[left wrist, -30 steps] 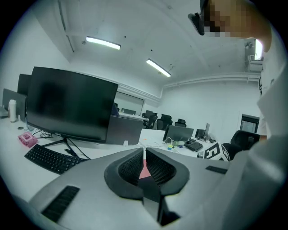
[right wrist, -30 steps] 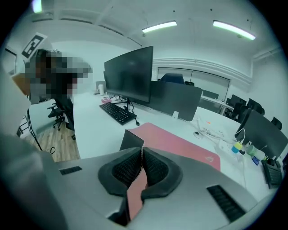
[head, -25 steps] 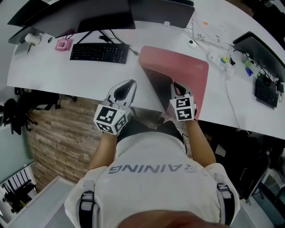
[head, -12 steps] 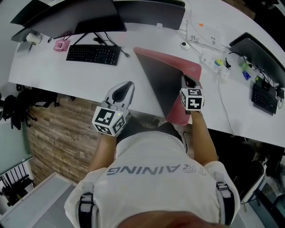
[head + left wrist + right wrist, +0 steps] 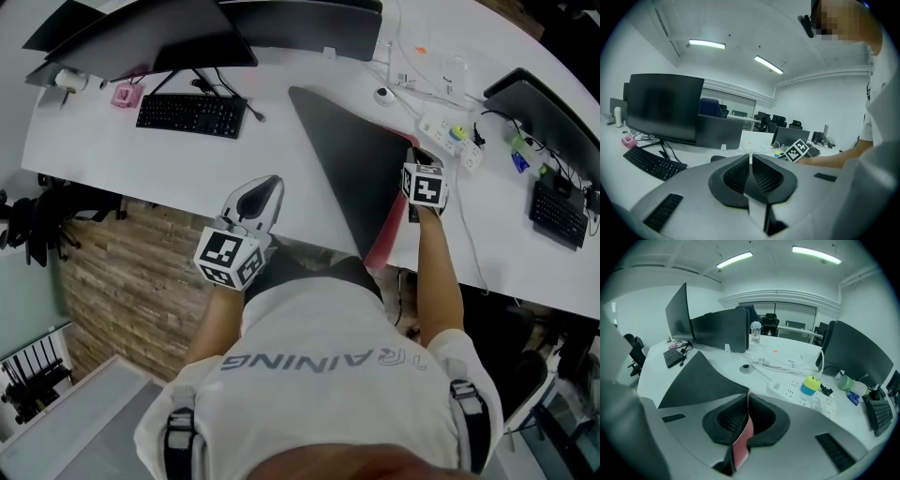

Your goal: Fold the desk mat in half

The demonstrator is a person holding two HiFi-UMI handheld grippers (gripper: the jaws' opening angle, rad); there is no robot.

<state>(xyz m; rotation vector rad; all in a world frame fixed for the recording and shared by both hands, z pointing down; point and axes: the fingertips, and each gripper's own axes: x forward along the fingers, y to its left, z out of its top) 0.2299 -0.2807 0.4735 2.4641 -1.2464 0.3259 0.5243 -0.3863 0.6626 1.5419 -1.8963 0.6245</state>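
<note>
The desk mat lies on the white desk [image 5: 141,159], folded over so its dark underside [image 5: 352,169] faces up. A strip of its pink top [image 5: 382,246] shows at the near right. My right gripper [image 5: 413,155] is shut on the mat's raised edge, beside the power strip. In the right gripper view the pink face [image 5: 743,441] runs between the closed jaws of the right gripper [image 5: 748,393], with the dark underside [image 5: 701,380] spread to the left. My left gripper [image 5: 264,190] hovers at the desk's front edge, left of the mat, apart from it. In its own view the left gripper [image 5: 750,157] is shut on nothing.
A black keyboard [image 5: 190,114] and monitors [image 5: 141,33] stand at the back left, with a small pink object [image 5: 128,94]. A white power strip [image 5: 450,127] with cables lies right of the mat, a mouse [image 5: 380,95] behind it. Another keyboard [image 5: 562,202] sits far right.
My right gripper has carried the mat's edge rightward and away from the person, laying the dark underside over most of the pink top. The left gripper has stayed in place.
</note>
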